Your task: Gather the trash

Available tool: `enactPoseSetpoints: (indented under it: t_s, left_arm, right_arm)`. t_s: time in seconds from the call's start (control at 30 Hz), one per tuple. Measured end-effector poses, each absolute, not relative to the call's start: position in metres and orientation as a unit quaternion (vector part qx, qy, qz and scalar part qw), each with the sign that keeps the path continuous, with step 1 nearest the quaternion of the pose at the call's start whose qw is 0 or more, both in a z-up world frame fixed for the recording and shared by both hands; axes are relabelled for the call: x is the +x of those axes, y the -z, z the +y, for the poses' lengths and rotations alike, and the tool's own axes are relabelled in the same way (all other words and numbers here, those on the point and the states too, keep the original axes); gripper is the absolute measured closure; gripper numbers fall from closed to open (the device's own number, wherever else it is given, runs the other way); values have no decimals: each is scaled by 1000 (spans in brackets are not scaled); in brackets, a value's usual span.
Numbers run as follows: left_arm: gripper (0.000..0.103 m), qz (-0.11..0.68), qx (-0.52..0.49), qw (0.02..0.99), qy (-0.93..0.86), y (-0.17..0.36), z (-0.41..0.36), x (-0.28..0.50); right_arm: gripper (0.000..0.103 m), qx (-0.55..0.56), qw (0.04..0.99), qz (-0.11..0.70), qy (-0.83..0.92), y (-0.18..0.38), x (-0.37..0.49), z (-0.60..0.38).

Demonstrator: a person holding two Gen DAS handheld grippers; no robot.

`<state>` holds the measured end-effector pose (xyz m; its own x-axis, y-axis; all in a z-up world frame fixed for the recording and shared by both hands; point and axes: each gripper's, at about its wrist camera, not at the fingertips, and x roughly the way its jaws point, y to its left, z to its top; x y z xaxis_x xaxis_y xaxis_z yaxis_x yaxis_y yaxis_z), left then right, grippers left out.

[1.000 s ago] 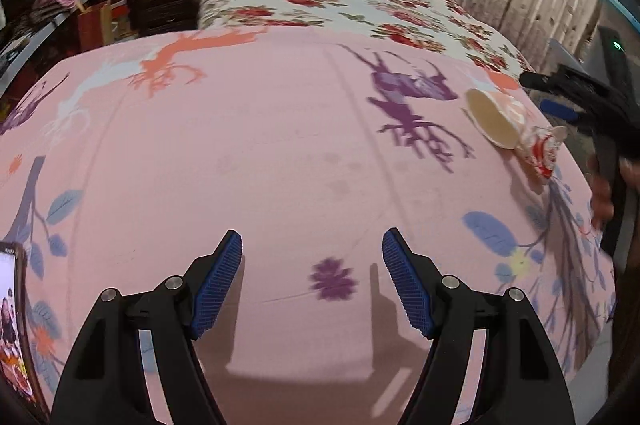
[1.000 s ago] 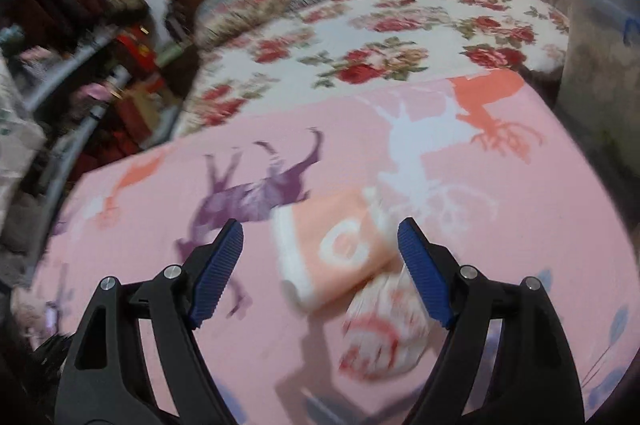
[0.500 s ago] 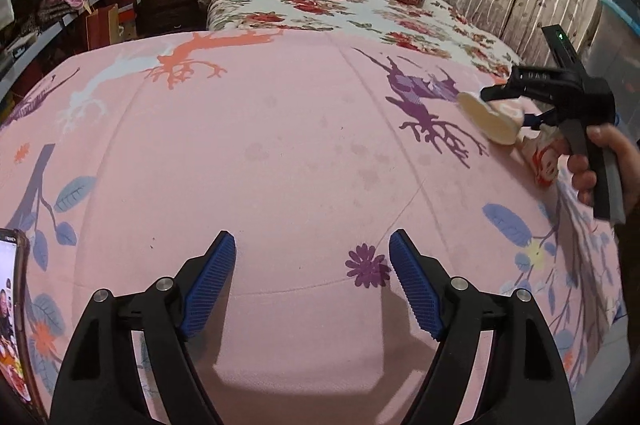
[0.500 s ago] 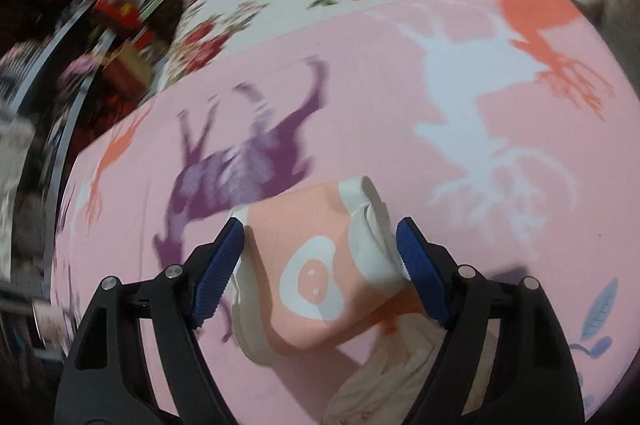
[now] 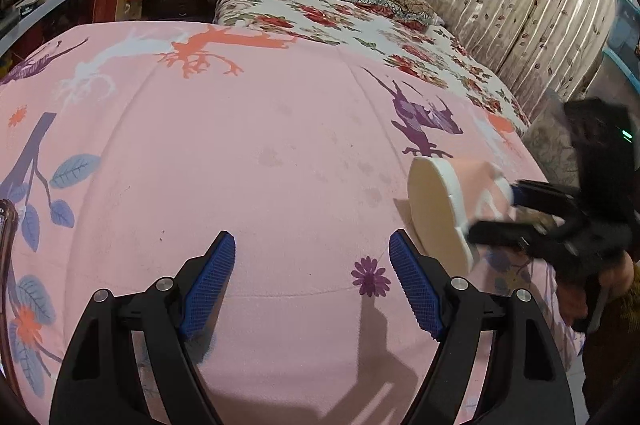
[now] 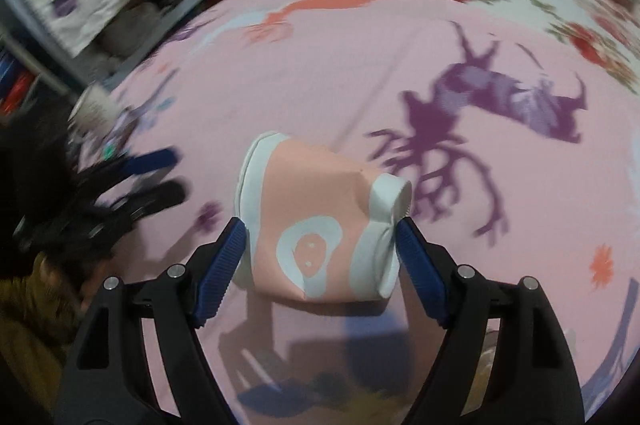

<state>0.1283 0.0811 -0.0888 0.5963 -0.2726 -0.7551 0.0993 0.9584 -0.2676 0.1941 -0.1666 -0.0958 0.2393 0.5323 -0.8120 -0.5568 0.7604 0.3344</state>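
1. The right gripper has its pads closed on a crumpled paper cup, held on its side just above the pink bedspread.
2. The left gripper hangs wide open with nothing in it, near the cup.
3. My worry: the cup is soft and already dented, so a harder squeeze could crush it and let it slip out.
4. The cup's inside is hidden; no bin shows.

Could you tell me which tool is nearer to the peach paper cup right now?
The right tool: its blue pads press both sides of the peach paper cup. The left tool is open and empty, with the cup just beyond its right finger.
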Motion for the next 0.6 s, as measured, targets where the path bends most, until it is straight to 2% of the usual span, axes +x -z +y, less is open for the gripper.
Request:
enactPoseSetpoints:
  t_s: [0.13, 0.37, 0.6]
  left_arm:
    - [27, 438, -93, 888, 102, 89, 79, 128]
    - [23, 441, -79, 888, 100, 90, 75, 128]
    - [20, 444, -67, 888, 97, 91, 71, 131]
  right_arm:
    - [17, 12, 831, 467, -303, 81, 171, -189]
    - [16, 125, 869, 406, -253, 67, 122, -257]
    - [15, 193, 874, 385, -224, 82, 73, -294]
